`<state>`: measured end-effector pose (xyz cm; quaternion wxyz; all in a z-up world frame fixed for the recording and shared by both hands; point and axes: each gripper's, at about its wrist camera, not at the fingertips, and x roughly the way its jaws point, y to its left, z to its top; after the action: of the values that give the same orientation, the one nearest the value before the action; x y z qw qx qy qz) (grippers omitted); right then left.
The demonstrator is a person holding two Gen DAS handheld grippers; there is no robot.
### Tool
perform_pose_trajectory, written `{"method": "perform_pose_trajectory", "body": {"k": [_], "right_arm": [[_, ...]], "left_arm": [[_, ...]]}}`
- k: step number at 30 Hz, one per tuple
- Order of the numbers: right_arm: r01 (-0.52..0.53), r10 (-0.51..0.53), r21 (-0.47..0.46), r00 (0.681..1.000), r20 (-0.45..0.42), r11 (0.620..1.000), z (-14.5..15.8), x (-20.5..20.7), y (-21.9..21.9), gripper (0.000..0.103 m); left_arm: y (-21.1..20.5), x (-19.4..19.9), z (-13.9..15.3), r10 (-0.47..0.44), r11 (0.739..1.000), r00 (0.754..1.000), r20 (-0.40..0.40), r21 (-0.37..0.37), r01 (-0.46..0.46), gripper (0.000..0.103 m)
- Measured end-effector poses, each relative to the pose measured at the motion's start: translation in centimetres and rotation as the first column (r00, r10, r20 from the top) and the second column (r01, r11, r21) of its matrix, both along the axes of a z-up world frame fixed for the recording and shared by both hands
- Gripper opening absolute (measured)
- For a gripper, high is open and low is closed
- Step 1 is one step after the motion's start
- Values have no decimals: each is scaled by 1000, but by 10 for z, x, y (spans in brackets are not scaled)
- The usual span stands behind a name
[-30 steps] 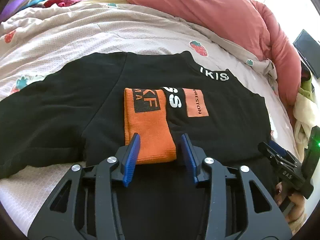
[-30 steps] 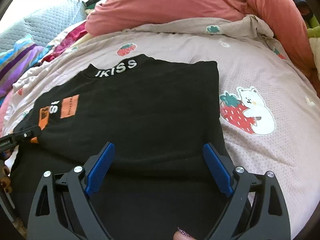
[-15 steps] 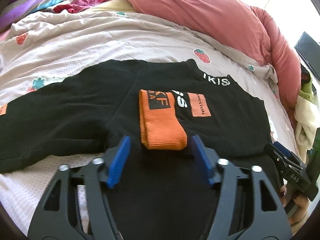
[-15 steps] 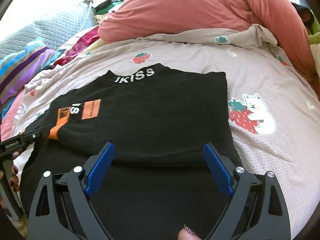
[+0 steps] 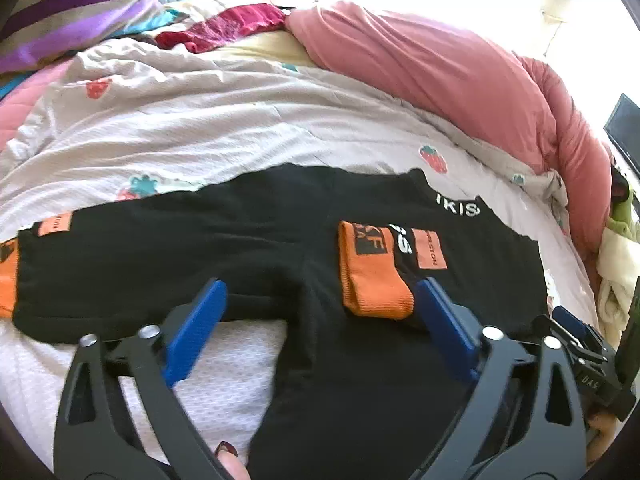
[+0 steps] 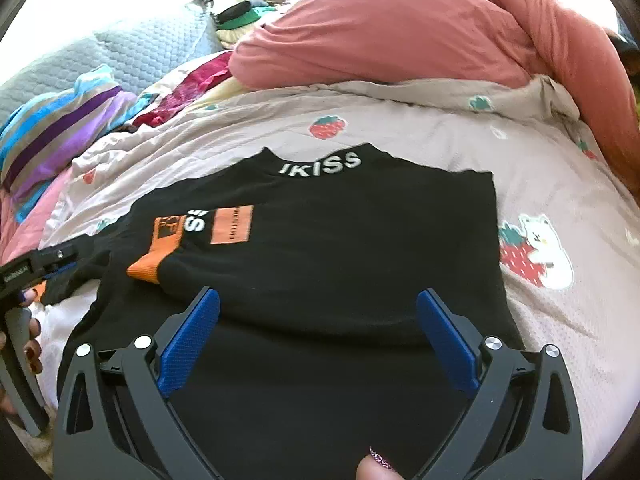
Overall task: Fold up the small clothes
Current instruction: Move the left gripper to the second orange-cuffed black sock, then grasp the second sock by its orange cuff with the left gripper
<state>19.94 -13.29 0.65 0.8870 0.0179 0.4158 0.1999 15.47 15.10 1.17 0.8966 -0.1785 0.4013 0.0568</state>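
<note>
A black sweatshirt (image 6: 340,248) lies spread on a bed, on a pale quilt (image 6: 520,168) printed with strawberries and a white bear. Its neckband, lettered "IKISS", points toward the far side of the bed, where a pink duvet (image 6: 400,32) is heaped. One sleeve is folded in across the chest, so that its orange cuff (image 5: 372,280) lies on the black body beside an orange patch (image 5: 430,249). The other sleeve (image 5: 120,264) stretches out flat to the left in the left wrist view, its own orange cuff at the picture's edge.

The left gripper (image 5: 320,300) hovers over the garment's near part with its blue pads spread wide — its jaws have just been opening, and nothing is clamped between them. The folded-in cuff lies on the cloth just inside the right-hand pad, not pressed by it.

The right gripper (image 6: 318,308) is likewise wide apart above the lower body of the sweatshirt, its jaws having just been opening a little further, and holds nothing. A fingertip with a painted nail (image 6: 378,466) shows at the bottom edge — part of the person's hand on the tool
</note>
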Motion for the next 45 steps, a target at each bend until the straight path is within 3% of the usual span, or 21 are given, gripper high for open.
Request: {"method": "perform_pose_trajectory", "body": {"k": [5, 19, 34, 45], "right_arm": [[-39, 39, 3, 999, 18, 999, 6, -4, 18, 98], [-155, 154, 24, 987, 53, 988, 23, -15, 76, 98], [-258, 256, 19, 963, 88, 966, 40, -27, 127, 98], [-330, 325, 20, 938, 123, 944, 57, -44, 161, 98]], "left_arm": [[13, -12, 7, 41, 998, 999, 20, 48, -41, 93], [56, -43, 10, 167, 983, 985, 33, 73, -169, 93], [109, -82, 13, 330, 944, 942, 54, -14, -330, 93], [144, -113, 8, 451, 891, 892, -1, -61, -450, 93]]}}
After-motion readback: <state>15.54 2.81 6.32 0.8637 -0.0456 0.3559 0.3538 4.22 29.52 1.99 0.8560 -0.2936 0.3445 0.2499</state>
